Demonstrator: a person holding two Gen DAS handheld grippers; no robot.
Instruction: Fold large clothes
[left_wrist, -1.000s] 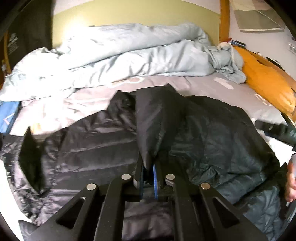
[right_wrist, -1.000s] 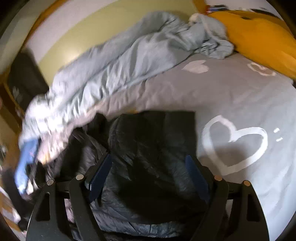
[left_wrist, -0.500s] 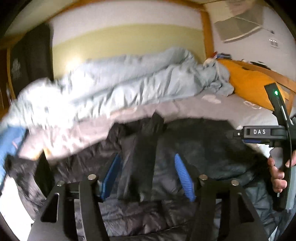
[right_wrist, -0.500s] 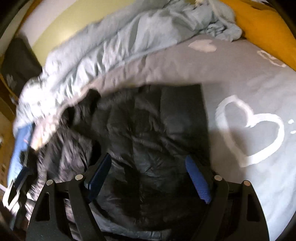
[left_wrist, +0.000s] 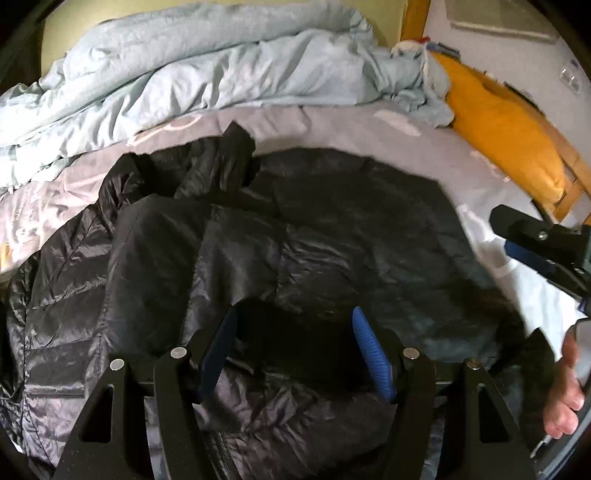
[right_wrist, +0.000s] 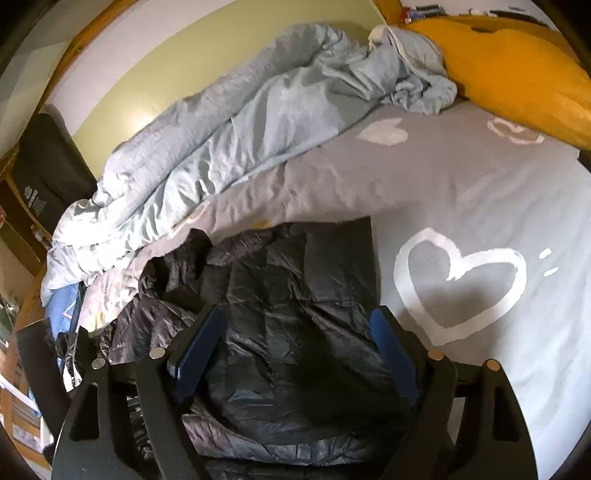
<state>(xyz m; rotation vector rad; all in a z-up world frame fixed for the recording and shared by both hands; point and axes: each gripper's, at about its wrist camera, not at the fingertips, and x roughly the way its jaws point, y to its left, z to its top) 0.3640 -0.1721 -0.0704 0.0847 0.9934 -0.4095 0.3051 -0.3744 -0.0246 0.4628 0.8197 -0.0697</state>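
Observation:
A black puffer jacket (left_wrist: 351, 229) lies spread on the bed, with one sleeve (left_wrist: 159, 258) folded across its front. The sleeve's dark end sits under my left gripper (left_wrist: 295, 332), which is open; its blue pads touch nothing. In the right wrist view the same jacket (right_wrist: 295, 295) fills the lower middle. My right gripper (right_wrist: 295, 332) hovers over it, open wide and empty. The right gripper (left_wrist: 535, 243) also shows at the right edge of the left wrist view, with a person's hand (left_wrist: 565, 387) below it.
A crumpled light blue duvet (left_wrist: 207, 70) is heaped along the far wall. An orange pillow (right_wrist: 517, 62) leans at the back right. The grey sheet (right_wrist: 480, 192) with white hearts lies bare right of the jacket. A blue cloth (right_wrist: 64, 310) lies off the bed's left side.
My left gripper has opened and let go of the sleeve, which now lies flat across the jacket. It has dropped closer to the jacket. The right gripper has stayed open over the jacket.

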